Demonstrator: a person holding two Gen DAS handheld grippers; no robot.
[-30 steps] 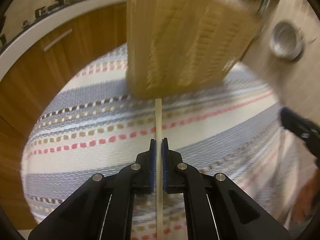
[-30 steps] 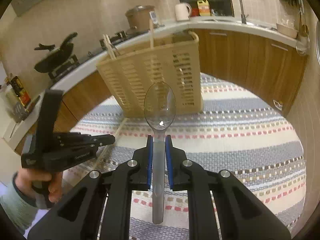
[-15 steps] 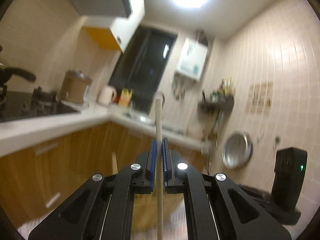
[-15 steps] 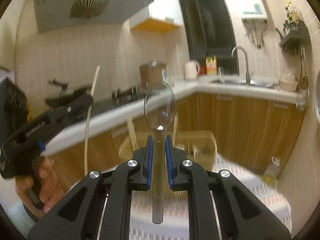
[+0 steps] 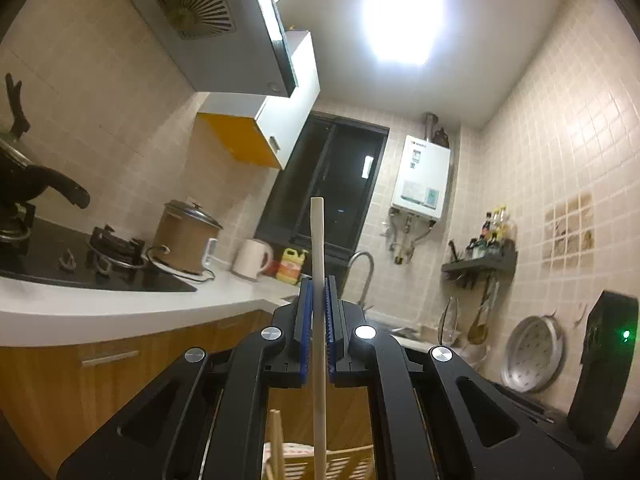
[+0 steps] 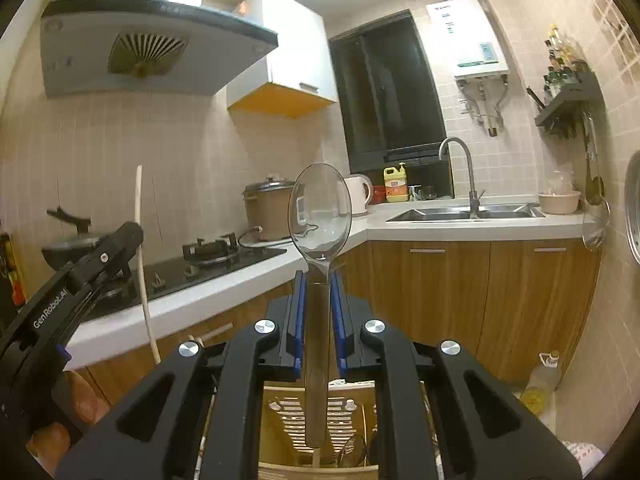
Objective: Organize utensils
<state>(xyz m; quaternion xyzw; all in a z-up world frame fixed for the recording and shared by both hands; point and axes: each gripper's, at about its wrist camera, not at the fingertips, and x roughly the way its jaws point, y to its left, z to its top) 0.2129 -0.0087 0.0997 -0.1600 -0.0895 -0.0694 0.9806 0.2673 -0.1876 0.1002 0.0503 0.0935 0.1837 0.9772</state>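
Observation:
My left gripper is shut on a pale wooden chopstick that stands upright; its lower end hangs over the beige slotted utensil basket below. My right gripper is shut on the handle of a clear plastic spoon, bowl up, handle end hanging over the same basket. Other chopsticks stand in the basket. In the right wrist view the left gripper and its chopstick show at the left.
A white counter with wooden cabinets runs behind, carrying a gas hob, a rice cooker, a kettle and a sink. A range hood hangs above. A tiled wall with hanging pans is at the right.
Both grippers have tilted up from facing the striped cloth and basket to facing the kitchen wall. They now hold the chopstick and spoon upright over the basket.

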